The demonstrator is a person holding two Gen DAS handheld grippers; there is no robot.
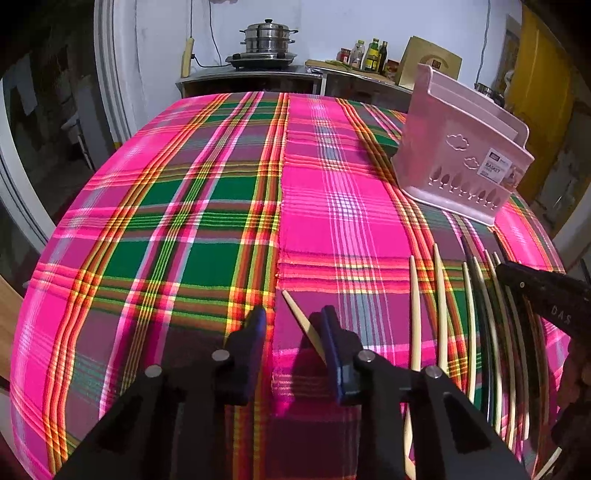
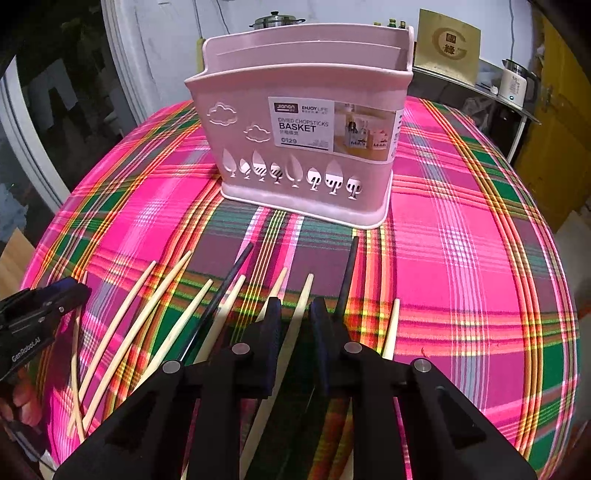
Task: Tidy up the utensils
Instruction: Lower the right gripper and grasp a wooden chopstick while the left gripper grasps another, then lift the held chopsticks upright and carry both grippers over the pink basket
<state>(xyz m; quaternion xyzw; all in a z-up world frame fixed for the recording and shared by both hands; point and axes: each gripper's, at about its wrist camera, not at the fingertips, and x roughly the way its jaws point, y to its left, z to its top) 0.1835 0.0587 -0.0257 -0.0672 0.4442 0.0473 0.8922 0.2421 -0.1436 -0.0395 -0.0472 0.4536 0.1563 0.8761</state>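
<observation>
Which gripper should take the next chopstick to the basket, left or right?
Right, probably. The right gripper has open jaws straddling a light chopstick, with the pink basket directly ahead. The left gripper is off to the side, basket far right.

The left wrist view looks forward along the left claw (image 1: 293, 325), low over the tabletop (image 1: 184, 221), toward the back wall with the steamer pot (image 1: 267, 37). The right wrist view looks along the right claw (image 2: 295, 317) from just as low, and faces the pink chopsticks basket (image 2: 303, 129), which stands near. Both views share the plaid tabletop, the basket (image 1: 461, 147), the loose chopsticks (image 1: 415, 314) and the pot (image 2: 275, 19). Each view catches the other claw at its edge.
</observation>
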